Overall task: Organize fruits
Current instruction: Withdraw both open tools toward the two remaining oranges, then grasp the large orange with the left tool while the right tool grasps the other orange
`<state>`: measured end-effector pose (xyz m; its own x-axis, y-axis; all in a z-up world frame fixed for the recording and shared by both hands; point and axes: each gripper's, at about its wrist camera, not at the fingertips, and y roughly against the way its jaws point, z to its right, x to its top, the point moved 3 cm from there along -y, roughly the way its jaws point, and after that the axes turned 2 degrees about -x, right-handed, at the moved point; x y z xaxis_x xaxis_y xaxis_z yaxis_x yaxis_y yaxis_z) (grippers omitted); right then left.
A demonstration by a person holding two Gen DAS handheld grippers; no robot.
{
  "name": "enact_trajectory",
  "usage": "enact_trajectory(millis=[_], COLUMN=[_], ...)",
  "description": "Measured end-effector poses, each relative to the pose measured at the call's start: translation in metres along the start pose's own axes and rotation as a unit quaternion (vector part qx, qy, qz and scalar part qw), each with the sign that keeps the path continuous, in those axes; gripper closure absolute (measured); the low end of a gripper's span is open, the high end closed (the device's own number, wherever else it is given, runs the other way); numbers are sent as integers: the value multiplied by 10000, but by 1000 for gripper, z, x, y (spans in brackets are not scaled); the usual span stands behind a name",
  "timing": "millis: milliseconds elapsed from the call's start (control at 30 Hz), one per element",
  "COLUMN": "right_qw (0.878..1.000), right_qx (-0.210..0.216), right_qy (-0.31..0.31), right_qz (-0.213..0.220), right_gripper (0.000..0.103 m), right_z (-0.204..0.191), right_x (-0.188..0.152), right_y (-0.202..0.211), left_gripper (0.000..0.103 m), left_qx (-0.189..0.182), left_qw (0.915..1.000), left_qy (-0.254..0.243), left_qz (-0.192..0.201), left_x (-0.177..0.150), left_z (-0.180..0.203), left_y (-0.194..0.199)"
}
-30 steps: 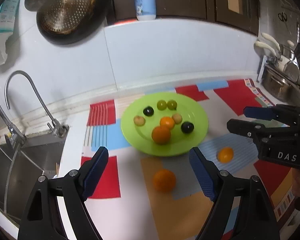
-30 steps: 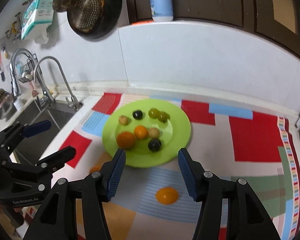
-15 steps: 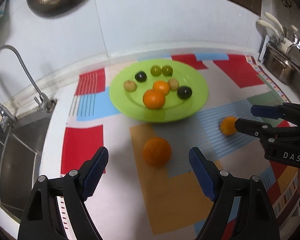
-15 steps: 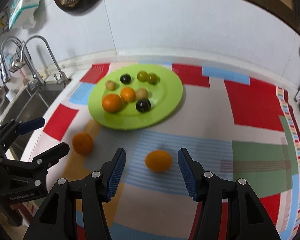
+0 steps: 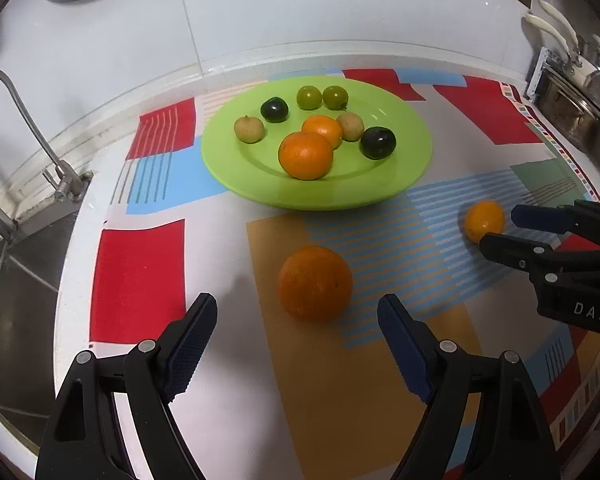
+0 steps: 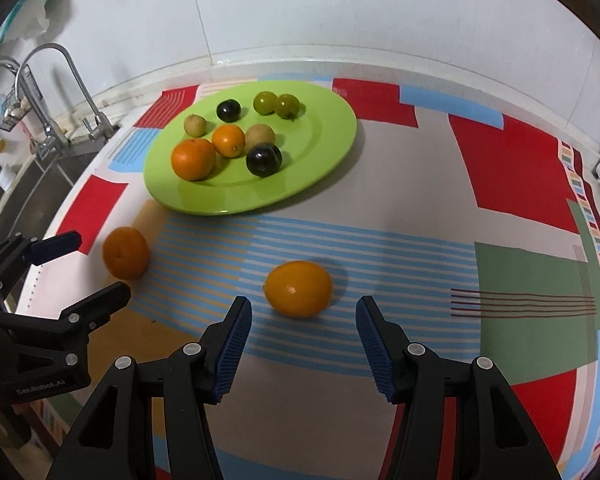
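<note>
In my left wrist view the faucet [image 5: 28,128] stands at the left edge. My left gripper [image 5: 296,322] has its jaws spread and empty, the large orange [image 5: 315,282] on the surface just ahead between them. The green plate [image 5: 404,172] holds fruit at upper centre. At right, my right gripper [image 6: 303,322], jaws spread, frames the small orange [image 6: 299,288] without touching.

Your left gripper [image 5: 296,332] fills the bottom of its own view, tilted downward, jaws spread wide with nothing between the pads. Your right gripper [image 6: 303,332] sits likewise at lower centre, jaws parted more narrowly and empty; it also shows at the left view's right edge.
</note>
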<state>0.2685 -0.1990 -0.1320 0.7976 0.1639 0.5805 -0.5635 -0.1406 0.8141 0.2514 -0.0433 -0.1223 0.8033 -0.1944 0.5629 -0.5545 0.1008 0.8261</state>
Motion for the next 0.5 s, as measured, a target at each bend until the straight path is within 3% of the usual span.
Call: enact_trajectory(millis=[167, 367, 500], right_qw=[10000, 9999, 9998], right_qx=[39, 118, 154], right_qy=[-34, -70, -50], right_qz=[-44, -101, -114], right_gripper=[48, 48, 51], right_z=[1, 2, 1], right_x=[4, 6, 7], right_y=[-8, -15, -17], left_gripper=[23, 38, 53], left_qx=[-41, -144, -250], left_qw=[10000, 9999, 9996], left_qy=[72, 84, 110], left_qz=[-36, -44, -108], left_x=[4, 7, 7], left_z=[-2, -2, -2], left_y=[-8, -11, -16])
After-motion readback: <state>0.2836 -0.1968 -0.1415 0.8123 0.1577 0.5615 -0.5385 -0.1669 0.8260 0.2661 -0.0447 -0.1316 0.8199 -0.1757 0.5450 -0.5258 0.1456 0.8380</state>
